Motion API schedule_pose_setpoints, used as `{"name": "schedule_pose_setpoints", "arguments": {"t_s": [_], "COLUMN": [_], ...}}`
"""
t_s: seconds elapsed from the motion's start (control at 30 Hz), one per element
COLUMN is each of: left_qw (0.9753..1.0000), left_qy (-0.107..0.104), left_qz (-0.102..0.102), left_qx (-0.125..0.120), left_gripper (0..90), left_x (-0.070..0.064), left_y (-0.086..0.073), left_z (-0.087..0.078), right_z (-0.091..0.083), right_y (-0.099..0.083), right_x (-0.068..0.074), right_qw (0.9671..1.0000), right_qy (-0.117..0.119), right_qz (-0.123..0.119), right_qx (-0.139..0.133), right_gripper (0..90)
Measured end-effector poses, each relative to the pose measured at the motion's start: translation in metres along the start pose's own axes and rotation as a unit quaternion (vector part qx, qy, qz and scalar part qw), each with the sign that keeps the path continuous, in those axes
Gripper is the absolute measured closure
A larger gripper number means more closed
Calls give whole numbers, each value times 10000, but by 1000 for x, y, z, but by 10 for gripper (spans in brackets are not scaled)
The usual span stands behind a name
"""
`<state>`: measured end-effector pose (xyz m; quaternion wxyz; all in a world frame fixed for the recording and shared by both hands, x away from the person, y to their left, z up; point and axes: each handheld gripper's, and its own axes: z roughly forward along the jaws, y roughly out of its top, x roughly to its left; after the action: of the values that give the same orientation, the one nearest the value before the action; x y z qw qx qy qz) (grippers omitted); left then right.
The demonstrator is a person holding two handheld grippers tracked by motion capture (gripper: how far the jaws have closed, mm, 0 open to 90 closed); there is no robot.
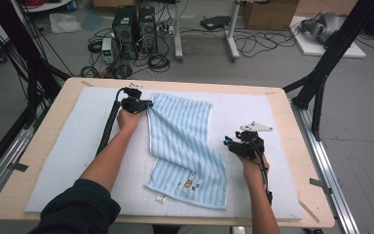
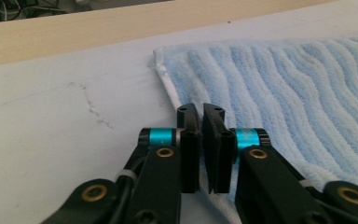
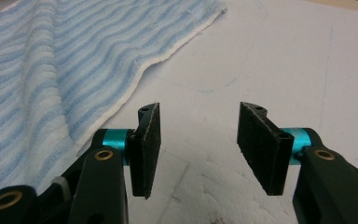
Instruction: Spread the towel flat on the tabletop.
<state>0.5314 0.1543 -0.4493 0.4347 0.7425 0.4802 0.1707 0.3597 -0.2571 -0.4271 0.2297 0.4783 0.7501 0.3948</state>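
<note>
A light blue striped towel (image 1: 185, 141) lies flat and askew on the white mat (image 1: 73, 146), with a small embroidered picture (image 1: 191, 184) near its front edge. My left gripper (image 1: 148, 104) is at the towel's far left edge. In the left gripper view the left gripper (image 2: 200, 112) has its jaws closed on the white hem of the towel (image 2: 298, 93). My right gripper (image 1: 228, 142) hovers just right of the towel's right edge. Seen from its own view, the right gripper (image 3: 200, 109) is open over bare mat, with nothing between its pads and the towel (image 3: 51, 70) to its left.
The mat covers most of a wooden table (image 1: 44, 141). A white tag (image 1: 160, 198) sticks out at the towel's front edge. Black frame posts (image 1: 321, 83) stand at the table's far corners. Computers and cables (image 1: 136, 29) sit on the floor beyond.
</note>
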Motion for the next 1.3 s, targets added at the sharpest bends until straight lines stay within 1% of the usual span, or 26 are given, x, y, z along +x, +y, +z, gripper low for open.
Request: {"name": "schedule_pose_setpoints", "arguments": {"t_s": [0.03,0.07,0.1,0.13,0.17,0.2,0.3,0.4,0.5,0.6,0.67,0.73,0.8,0.83,0.87,0.9,0.93,0.97,1.0,1.03,1.07,1.13,1.17,1.2,1.27,1.3], "left_qw": [9999,9995,9988,9988,9982,9976,9971,9968,9962,9961,9959,9959,9960,9960,9963,9963,9966,9966,9967,9967,9966,9967,9967,9967,9965,9962], "left_qy": [-148,-299,-447,-447,-492,-556,-626,-685,-728,-737,-773,-802,-804,-804,-792,-792,-765,-765,-755,-757,-774,-776,-778,-778,-810,-845], "left_qz": [-61,-135,-220,-220,-328,-368,-309,-292,-310,-270,-218,-189,-147,-147,-89,-89,-8,-8,22,39,29,70,64,64,80,109], "left_qx": [7,11,27,27,-52,-180,-288,-302,-370,-407,-421,-382,-373,-373,-324,-324,-296,-296,-298,-280,-269,-239,-232,-232,-204,-179], "left_gripper": [681,512,462,417,417,368,318,301,291,281,280,280,281,283,282,284,289,290,292,292,298,300,303,304,311,311], "left_x": [1,1,0,0,0,0,0,0,1,0,-3,-4,-8,-8,-11,-11,-15,-15,-16,-17,-18,-21,-21,-21,-24,-25], "left_y": [-1,-1,-2,-2,-3,-4,-5,-9,-14,-17,-23,-24,-27,-27,-29,-29,-31,-31,-32,-33,-34,-38,-39,-39,-41,-42], "left_z": [0,-1,-4,-4,-7,-14,-21,-31,-44,-49,-55,-56,-58,-58,-60,-60,-62,-62,-64,-65,-67,-70,-72,-72,-73,-74], "right_z": [2,5,8,11,11,20,32,43,62,71,85,88,92,93,95,95,100,102,105,105,108,115,115,115,120,120], "right_y": [0,1,2,3,3,7,18,25,33,34,35,35,40,43,45,45,52,56,59,59,63,71,72,72,73,73], "right_x": [0,-1,-1,-2,-2,-5,-6,-5,4,10,19,23,28,29,29,29,31,31,29,29,27,20,17,17,9,9], "right_qw": [10000,10000,9999,9999,9999,9999,9998,9997,9991,9985,9972,9970,9962,9958,9952,9952,9940,9940,9944,9944,9946,9937,9936,9936,9936,9936], "right_qy": [26,41,41,23,23,54,104,124,336,428,543,519,464,467,485,485,236,77,-27,-27,-180,-644,-790,-790,-994,-994], "right_qz": [31,48,85,82,82,122,135,74,8,-49,-134,-187,-407,-423,-479,-479,-722,-779,-782,-782,-776,-789,-731,-731,-400,-400], "right_qx": [-2,-34,-57,-61,-61,28,92,201,277,333,506,543,606,658,707,707,781,761,711,711,669,473,351,351,364,364], "right_gripper": [491,492,494,494,494,494,498,518,558,563,564,565,697,799,857,857,869,871,870,870,870,867,867,867,857,857]}}
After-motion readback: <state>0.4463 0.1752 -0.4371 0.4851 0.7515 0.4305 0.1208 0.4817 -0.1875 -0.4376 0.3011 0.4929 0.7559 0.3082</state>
